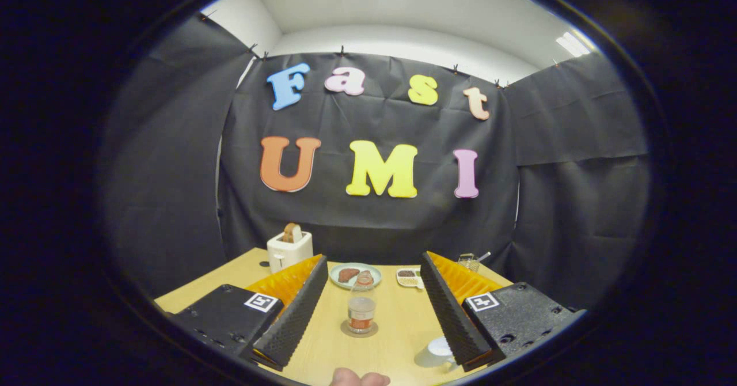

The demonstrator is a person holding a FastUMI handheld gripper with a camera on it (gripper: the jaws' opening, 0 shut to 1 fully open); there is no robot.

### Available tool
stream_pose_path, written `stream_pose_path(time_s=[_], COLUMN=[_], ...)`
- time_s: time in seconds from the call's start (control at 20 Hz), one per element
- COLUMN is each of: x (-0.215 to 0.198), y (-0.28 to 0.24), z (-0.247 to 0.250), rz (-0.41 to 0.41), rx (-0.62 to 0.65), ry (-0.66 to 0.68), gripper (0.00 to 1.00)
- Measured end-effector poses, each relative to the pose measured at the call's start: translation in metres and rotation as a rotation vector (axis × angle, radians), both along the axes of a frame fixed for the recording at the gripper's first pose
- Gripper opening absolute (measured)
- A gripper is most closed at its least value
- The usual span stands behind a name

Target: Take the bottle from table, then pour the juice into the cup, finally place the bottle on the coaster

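Hovering over table (397,340), gripper (368,322) fingers spread wide, clamped on nothing. Far left: toaster (289,249). Bottle (361,308) upright on coaster (345,330), between fingers, touching neither. Plate (355,274) beyond bottle. Small dish (409,278) next. Cup (436,352) just beside right finger.

The light wooden tabletop (397,328) carries a white toaster (289,250) at its far left, a pale green round plate (355,275) and a small white dish (410,277). A round brown coaster (359,329) bearing a clear plastic bottle (361,308) lies nearer, with a white cup (435,352) to its right.
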State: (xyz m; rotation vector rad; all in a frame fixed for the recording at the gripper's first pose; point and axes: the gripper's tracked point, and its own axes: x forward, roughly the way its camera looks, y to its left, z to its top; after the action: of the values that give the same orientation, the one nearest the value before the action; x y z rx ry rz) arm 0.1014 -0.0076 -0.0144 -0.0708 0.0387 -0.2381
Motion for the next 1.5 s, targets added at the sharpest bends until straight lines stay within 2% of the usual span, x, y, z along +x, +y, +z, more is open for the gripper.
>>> stream_pose_path(time_s=[0.15, 0.3, 0.55, 0.8, 0.95, 1.5], x=[-0.052, -0.089, -0.134, -0.149, -0.146, -0.133], y=[-0.001, -0.005, -0.011, -0.016, -0.017, -0.009], z=[0.037, 0.054, 0.045, 0.035, 0.033, 0.025], rz=[0.002, 0.012, 0.024, 0.039, 0.061, 0.077], rx=[0.007, 0.029, 0.06, 0.061, 0.09, 0.072], ry=[-0.029, -0.057, -0.054, -0.05, -0.062, -0.044], gripper=[1.0, 1.0, 1.0, 1.0, 1.0, 1.0])
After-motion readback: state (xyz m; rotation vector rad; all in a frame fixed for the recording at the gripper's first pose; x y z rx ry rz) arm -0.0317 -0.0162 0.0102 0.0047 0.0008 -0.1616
